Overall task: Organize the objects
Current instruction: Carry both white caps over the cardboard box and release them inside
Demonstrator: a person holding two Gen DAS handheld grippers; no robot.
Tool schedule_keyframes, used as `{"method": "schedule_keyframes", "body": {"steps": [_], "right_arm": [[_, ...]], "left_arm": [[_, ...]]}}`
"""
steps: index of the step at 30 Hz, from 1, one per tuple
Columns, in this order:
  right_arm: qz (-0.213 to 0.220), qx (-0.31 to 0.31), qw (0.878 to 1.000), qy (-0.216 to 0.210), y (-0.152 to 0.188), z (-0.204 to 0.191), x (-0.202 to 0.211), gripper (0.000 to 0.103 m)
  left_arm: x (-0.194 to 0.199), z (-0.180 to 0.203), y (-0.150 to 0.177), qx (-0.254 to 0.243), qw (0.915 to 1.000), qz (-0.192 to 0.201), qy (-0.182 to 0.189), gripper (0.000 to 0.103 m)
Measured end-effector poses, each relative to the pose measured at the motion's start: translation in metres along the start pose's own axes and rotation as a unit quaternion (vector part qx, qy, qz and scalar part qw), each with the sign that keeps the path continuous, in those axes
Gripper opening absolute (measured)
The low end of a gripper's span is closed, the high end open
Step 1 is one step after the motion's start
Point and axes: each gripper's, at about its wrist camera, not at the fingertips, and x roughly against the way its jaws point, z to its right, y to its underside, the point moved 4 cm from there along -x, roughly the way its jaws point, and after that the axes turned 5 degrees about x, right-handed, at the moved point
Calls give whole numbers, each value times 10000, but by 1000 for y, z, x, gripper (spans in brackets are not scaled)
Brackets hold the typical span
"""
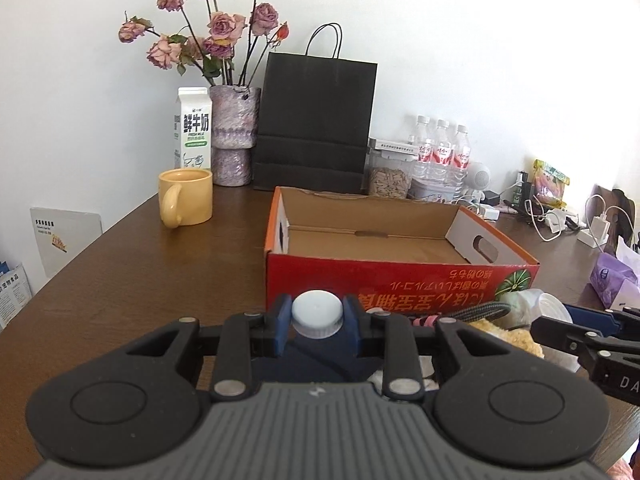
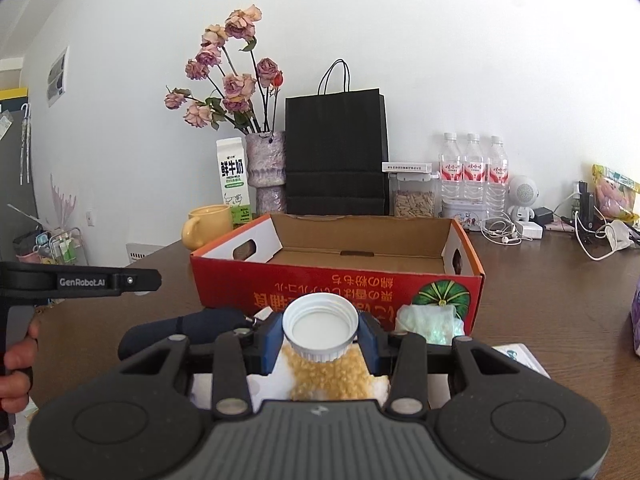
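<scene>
The left gripper (image 1: 317, 314) clamps the white cap of a dark blue bottle (image 1: 312, 354), held level. The right gripper (image 2: 320, 330) pinches a white lid (image 2: 320, 326), open side up, over a yellow plush (image 2: 328, 376). Beyond both sits the open red cardboard box (image 2: 336, 292), with 3 water bottles (image 2: 473, 170) against the wall.

Soft daylight is filling both views, and the white wall (image 1: 460, 40) is glowing brightly. Fisheye distortion is bending the brown table (image 1: 120, 264) edges, and dark vignetting is cutting the corners. Near gripper housings are blurring slightly.
</scene>
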Motion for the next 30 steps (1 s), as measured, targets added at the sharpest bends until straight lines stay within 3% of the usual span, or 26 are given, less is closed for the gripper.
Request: {"method": "schedule_keyframes", "body": {"steps": [8, 18, 23, 30], "right_arm": [[264, 24, 9996, 123, -30, 9, -33, 39], [292, -53, 9993, 231, -62, 19, -90, 39], [190, -36, 9994, 274, -72, 17, -121, 39], [39, -206, 9990, 389, -69, 25, -156, 39]], "left_arm": [[-27, 35, -28, -135, 9993, 253, 253, 29], [-63, 57, -59, -3, 9977, 526, 418, 29], [-85, 57, -73, 140, 9973, 664, 280, 29], [-123, 47, -72, 318, 9980, 543, -15, 29]]}}
